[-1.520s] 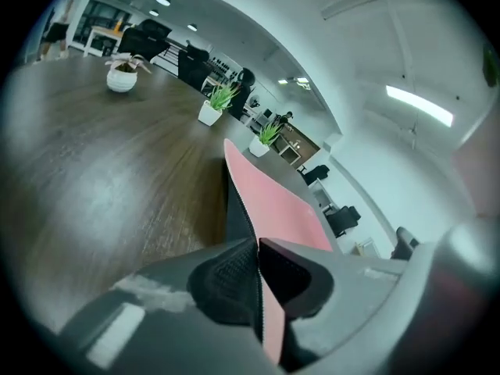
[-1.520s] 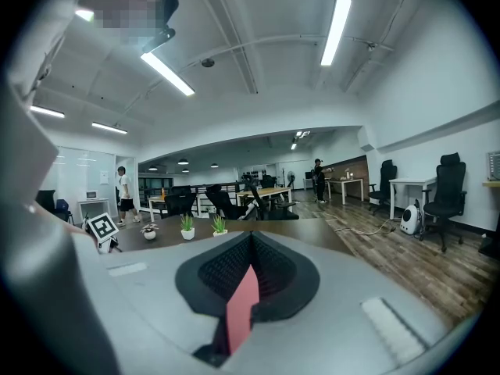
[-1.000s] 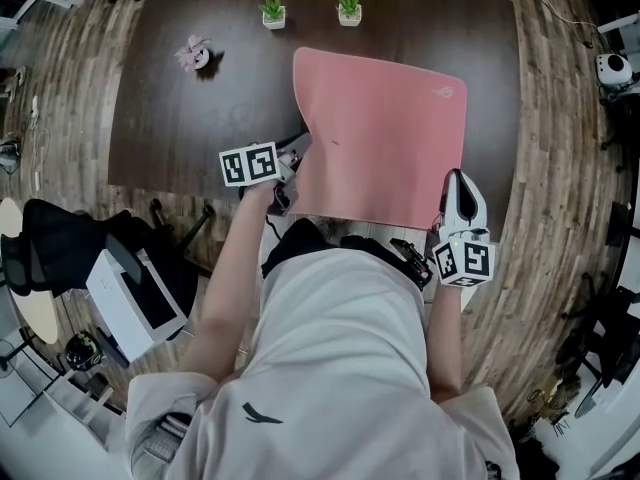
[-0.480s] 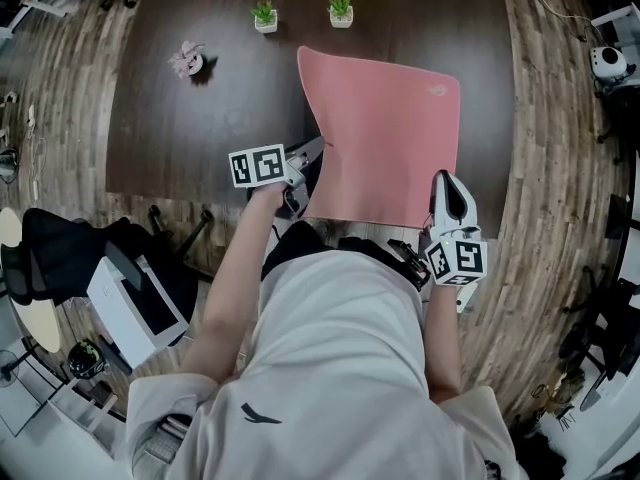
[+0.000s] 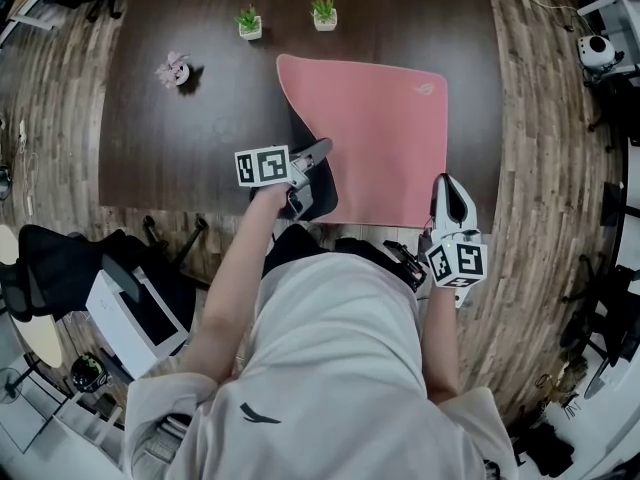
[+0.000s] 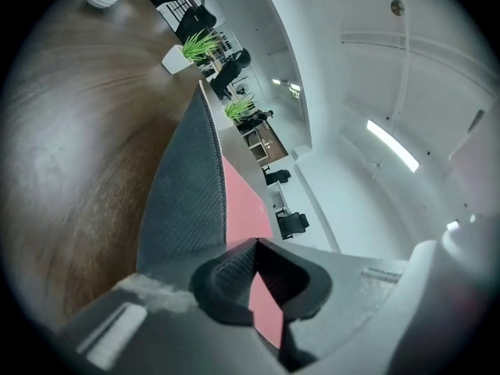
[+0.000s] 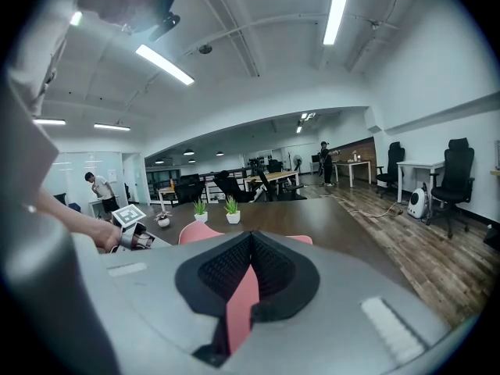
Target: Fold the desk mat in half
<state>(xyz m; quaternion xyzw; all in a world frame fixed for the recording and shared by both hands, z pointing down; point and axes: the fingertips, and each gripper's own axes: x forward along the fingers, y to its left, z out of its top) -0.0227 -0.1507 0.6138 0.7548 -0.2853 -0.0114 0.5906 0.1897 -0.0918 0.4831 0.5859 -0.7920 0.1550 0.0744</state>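
Pink desk mat (image 5: 385,133) pinched by left tool (image 5: 321,149), right tool (image 5: 449,184); pots (image 5: 250,31) hold green plants (image 5: 322,6).

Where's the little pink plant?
In the head view, the pink potted plant sits on the dark table, toward its far left, left of the two green potted plants and apart from the desk mat.

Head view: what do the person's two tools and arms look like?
The left tool and right tool are grey-and-white shells, each carrying a white cube with black square markers. Their pads are black and textured. The person wears a pale short-sleeved shirt with a small dark logo; forearms bare.
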